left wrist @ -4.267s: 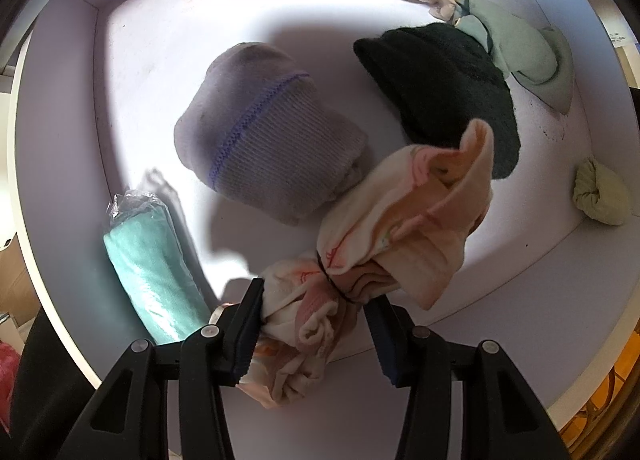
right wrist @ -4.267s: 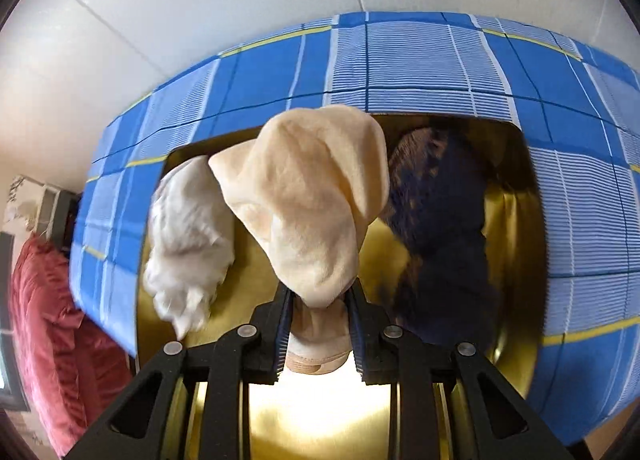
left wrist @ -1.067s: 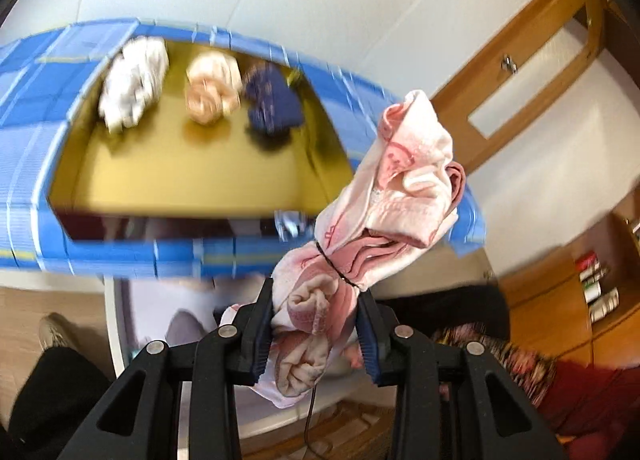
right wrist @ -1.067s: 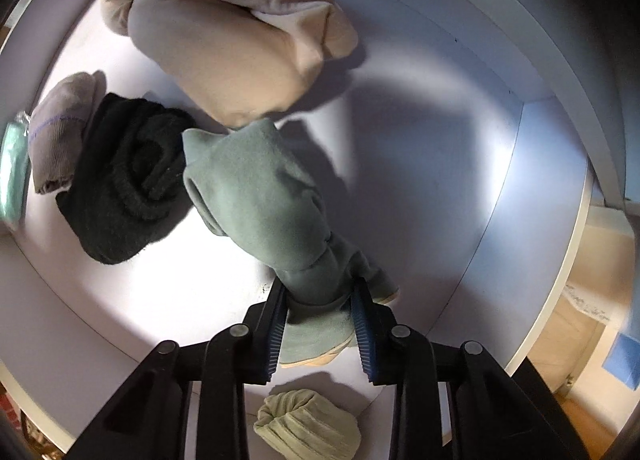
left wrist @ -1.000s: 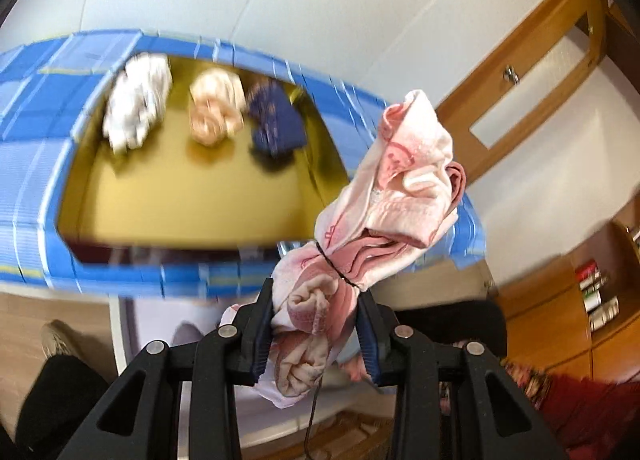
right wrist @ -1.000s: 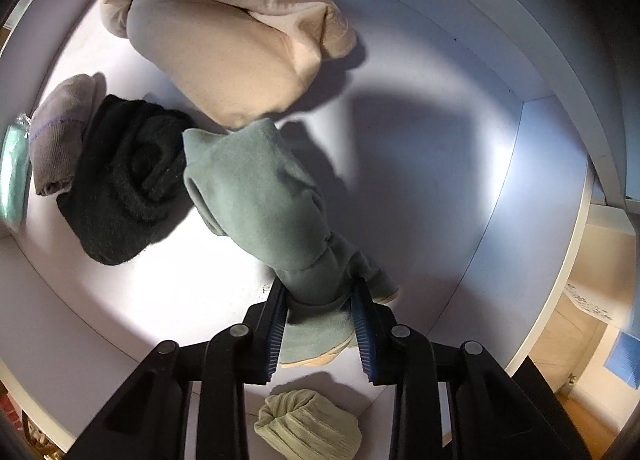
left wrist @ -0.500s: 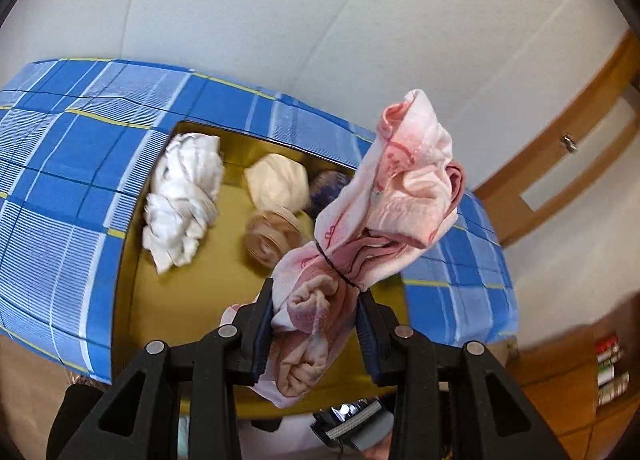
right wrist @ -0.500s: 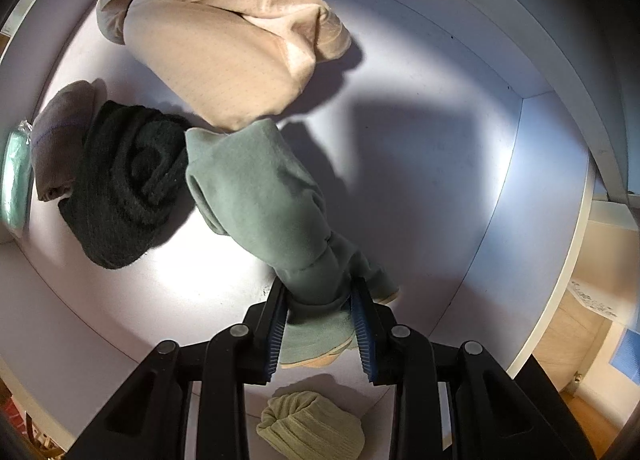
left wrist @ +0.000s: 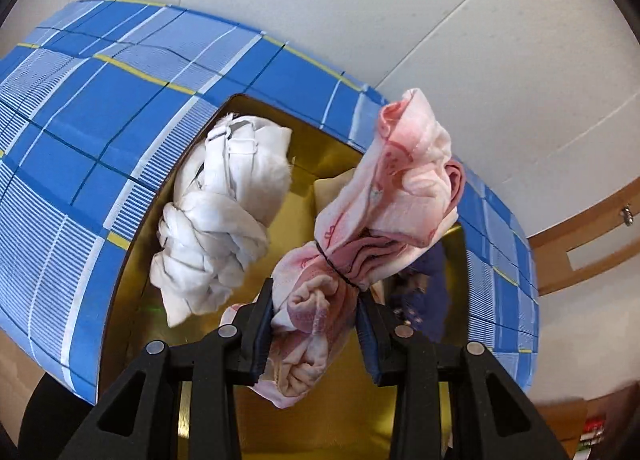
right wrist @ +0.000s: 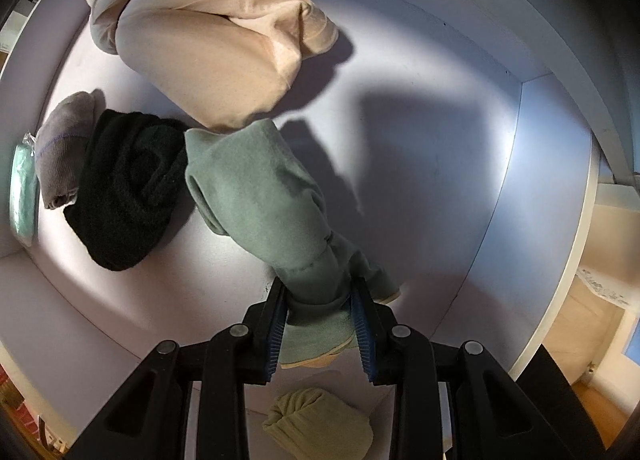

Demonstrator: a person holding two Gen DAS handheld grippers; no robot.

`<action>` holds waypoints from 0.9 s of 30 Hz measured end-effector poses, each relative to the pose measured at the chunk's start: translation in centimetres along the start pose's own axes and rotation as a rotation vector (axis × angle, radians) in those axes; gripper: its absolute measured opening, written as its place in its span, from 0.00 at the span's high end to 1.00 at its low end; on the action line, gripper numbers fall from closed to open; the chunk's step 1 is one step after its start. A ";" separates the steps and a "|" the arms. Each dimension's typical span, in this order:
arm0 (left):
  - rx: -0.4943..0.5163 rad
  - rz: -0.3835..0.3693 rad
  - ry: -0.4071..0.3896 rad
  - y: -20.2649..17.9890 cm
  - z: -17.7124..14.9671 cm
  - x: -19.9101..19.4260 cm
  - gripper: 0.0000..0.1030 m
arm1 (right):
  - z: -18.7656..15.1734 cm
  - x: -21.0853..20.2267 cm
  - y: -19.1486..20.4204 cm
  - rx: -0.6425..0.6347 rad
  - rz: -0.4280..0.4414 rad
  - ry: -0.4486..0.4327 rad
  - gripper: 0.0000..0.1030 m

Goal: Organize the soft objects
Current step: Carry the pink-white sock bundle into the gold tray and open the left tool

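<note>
My left gripper (left wrist: 314,300) is shut on a pink cloth bundle (left wrist: 384,212) tied with a dark band. It hangs over a blue plaid storage box (left wrist: 100,132) with a gold lining. Inside the box lie a white knotted bundle (left wrist: 216,228), a cream roll (left wrist: 332,186) partly hidden behind the pink bundle, and a dark blue bundle (left wrist: 424,292). My right gripper (right wrist: 318,300) points down into a white drawer (right wrist: 440,164) and is shut on a sage-green cloth bundle (right wrist: 260,200) resting on the drawer floor.
In the drawer also lie a big beige bundle (right wrist: 208,60), a black knit roll (right wrist: 124,188), a grey sock roll (right wrist: 64,148), a teal packet (right wrist: 22,196) at the left wall and an olive roll (right wrist: 320,424) near the front. A wooden cabinet (left wrist: 592,244) stands behind the box.
My left gripper has carried the pink bundle across to the plaid box and lower, so the box opening now fills the view. The right gripper has stayed still on the green bundle.
</note>
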State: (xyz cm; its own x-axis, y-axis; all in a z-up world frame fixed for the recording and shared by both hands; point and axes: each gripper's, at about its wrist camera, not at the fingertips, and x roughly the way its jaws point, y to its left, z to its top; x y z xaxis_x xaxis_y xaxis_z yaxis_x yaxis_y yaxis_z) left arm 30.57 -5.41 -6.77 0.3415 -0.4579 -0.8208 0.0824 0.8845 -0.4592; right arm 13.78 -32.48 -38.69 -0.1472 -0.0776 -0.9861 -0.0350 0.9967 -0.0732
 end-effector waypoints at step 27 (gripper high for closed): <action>0.024 0.072 -0.086 -0.3 -0.4 -2.3 0.61 | 0.2 0.0 0.9 -0.015 -0.025 0.005 0.66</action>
State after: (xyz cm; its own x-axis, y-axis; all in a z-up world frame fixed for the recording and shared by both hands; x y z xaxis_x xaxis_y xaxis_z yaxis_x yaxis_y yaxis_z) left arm 29.41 -4.63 -4.94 0.4260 -0.3851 -0.8187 0.0767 0.9170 -0.3914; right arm 13.98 -31.55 -38.77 -0.1513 -0.1023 -0.9832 -0.0538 0.9940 -0.0951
